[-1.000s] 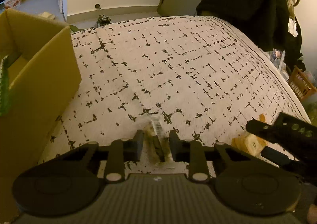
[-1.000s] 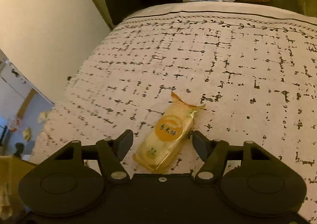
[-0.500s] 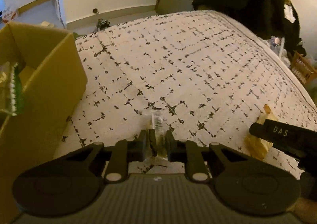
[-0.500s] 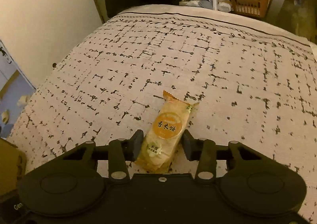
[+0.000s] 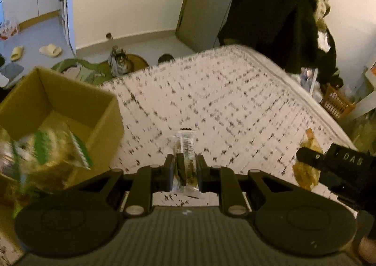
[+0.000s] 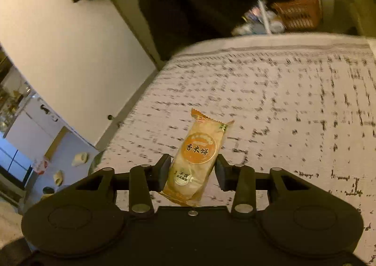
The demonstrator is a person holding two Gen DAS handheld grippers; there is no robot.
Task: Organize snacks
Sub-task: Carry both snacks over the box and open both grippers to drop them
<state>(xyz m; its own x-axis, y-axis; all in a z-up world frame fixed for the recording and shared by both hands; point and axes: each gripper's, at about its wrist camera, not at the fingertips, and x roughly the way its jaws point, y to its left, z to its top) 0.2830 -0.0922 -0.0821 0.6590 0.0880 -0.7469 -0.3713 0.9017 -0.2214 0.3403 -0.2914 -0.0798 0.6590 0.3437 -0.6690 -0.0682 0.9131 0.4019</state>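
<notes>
Left gripper [image 5: 184, 169]: jaws narrow, clamped on a small clear-wrapped snack bar [image 5: 185, 160]. The bar stands lengthwise between the pads, its sealed end poking out ahead of the fingertips, clear of the patterned bedspread [image 5: 223, 106].

Right gripper [image 6: 193, 173]: jaws at a medium gap, closed on an orange rice-cracker packet [image 6: 196, 157]. The packet sits tilted between the pads; its crimped top reaches well past the fingertips and its lower end hangs back toward the gripper body. It too appears lifted off the bedspread.

Cardboard box [image 5: 77, 106]: open, to the left of the left fingers and a little ahead of them. A green-and-white bag [image 5: 58, 148] already lies inside, blurred.

Step in hand, as judged: carry both snacks to the box.
- Keep the squeeze steady; both wrappers are slick film and could slide.
- Clear the near box wall before lowering.
- Take the left bar in first, since the box lies on that side; bring the right packet across behind it so the grippers do not cross.
- Release low inside the box, beside the green bag.

Count: one clear-wrapped bar, one orange packet, one green bag visible in the box, one box, two grippers.
</notes>
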